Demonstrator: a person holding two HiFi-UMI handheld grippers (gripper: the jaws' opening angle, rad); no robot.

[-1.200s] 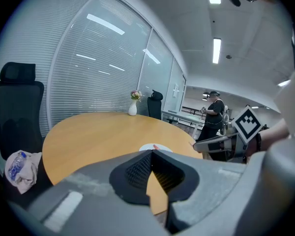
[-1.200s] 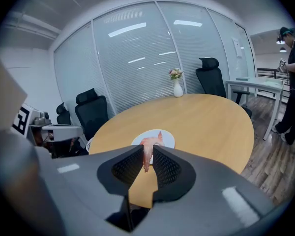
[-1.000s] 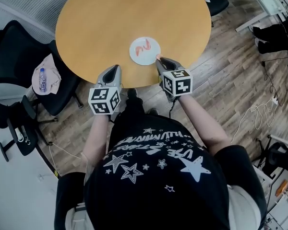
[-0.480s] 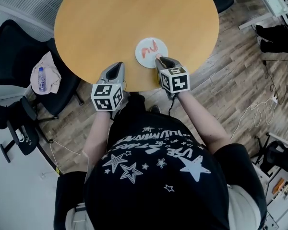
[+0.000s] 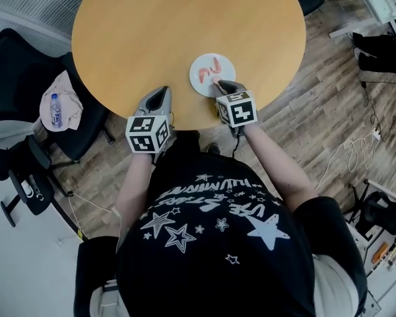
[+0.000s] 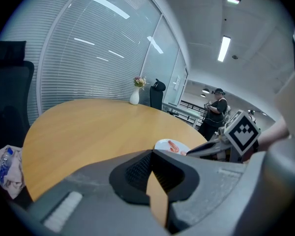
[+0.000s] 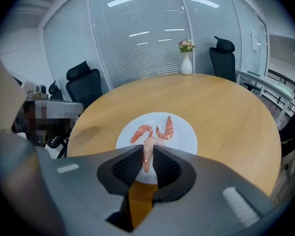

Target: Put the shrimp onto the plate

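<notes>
Because the plate (image 7: 184, 140) lies near the surface's (image 7: 226, 107) 4 o'clock edge, the right hand-held gripper (image 7: 147, 157) hangs over its near rim, jaws pinching one shrimp (image 7: 148, 149). It seems ready to drop this beside the two shrimps (image 7: 141, 132) already there. The left hand-held gripper (image 6: 151, 155), closed on nothing, waits at 6 o'clock, out of the way.

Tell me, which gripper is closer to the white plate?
The right. The right gripper is at the near edge of the plate, its jaws shut on a shrimp over it. The left gripper hangs apart, off to the plate's left at the table edge.
</notes>
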